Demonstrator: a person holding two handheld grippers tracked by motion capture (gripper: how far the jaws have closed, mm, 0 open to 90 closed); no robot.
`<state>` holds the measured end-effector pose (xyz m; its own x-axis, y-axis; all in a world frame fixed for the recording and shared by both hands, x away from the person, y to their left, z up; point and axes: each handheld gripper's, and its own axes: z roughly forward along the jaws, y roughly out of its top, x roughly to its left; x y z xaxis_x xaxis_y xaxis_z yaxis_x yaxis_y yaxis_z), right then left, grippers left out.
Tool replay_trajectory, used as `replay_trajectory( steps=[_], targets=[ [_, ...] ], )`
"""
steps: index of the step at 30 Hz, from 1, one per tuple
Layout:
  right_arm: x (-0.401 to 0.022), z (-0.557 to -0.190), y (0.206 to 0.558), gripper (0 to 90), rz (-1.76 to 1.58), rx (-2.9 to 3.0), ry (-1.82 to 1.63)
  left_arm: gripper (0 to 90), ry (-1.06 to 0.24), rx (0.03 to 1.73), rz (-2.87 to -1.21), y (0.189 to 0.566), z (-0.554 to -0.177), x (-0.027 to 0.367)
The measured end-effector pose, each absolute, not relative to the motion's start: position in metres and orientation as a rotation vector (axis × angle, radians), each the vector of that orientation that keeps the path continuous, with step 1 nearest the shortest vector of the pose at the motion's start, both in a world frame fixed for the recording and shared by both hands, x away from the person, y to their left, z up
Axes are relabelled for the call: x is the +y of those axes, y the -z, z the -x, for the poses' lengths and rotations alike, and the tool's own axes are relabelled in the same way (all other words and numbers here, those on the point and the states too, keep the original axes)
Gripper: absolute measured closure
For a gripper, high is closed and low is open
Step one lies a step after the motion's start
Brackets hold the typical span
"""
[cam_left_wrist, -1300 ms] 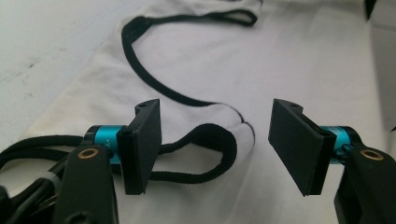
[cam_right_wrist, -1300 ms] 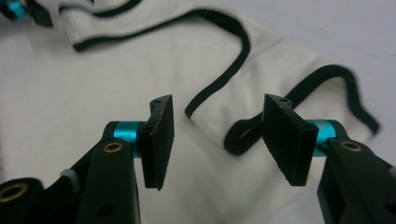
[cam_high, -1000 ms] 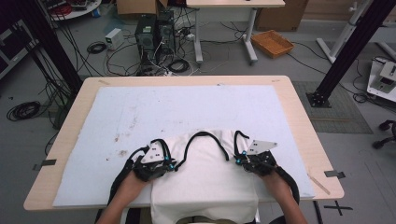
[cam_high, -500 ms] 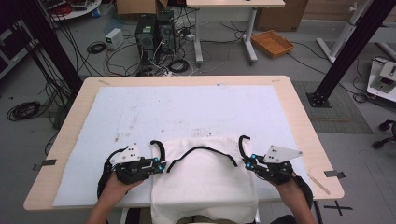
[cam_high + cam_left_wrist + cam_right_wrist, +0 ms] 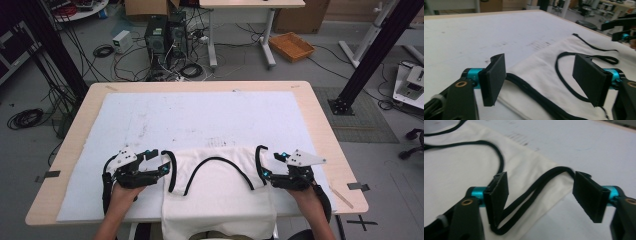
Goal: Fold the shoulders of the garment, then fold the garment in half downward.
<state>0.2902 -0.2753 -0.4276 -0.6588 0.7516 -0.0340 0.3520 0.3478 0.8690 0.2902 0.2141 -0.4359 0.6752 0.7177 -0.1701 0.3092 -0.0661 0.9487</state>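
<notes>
High view: white tank top lies flat at the table's near edge, hem hanging over it, neckline pointing far; long axis runs near–far. Left gripper and right gripper flank the shoulder straps.

Left gripper view: jaws have just been opening, released, with the black-trimmed strap lying loose between them.

Right gripper view: same, strap free. Judged: spreading step finished; next move calls for regrasping to fold.
</notes>
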Motion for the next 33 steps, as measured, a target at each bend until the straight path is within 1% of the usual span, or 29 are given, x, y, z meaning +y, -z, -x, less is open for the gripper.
replay_trajectory(
  steps=[2,9,21,33],
  targets=[
    [-0.278,-0.293,0.427,21.2,-0.998,2.135,-1.247,24.7,-0.446,0.866,-1.643,0.437,-0.292,0.216],
    [-0.288,-0.298,0.427,21.1,-1.066,2.059,-1.245,24.4,-0.489,0.884,-1.637,0.439,-0.293,0.221],
    [-0.299,-0.296,0.428,21.1,-1.081,2.037,-1.257,24.4,-0.506,0.875,-1.648,0.439,-0.291,0.221],
    [-0.298,-0.297,0.428,21.2,-1.091,2.038,-1.258,24.4,-0.512,0.889,-1.643,0.439,-0.292,0.222]
  ],
)
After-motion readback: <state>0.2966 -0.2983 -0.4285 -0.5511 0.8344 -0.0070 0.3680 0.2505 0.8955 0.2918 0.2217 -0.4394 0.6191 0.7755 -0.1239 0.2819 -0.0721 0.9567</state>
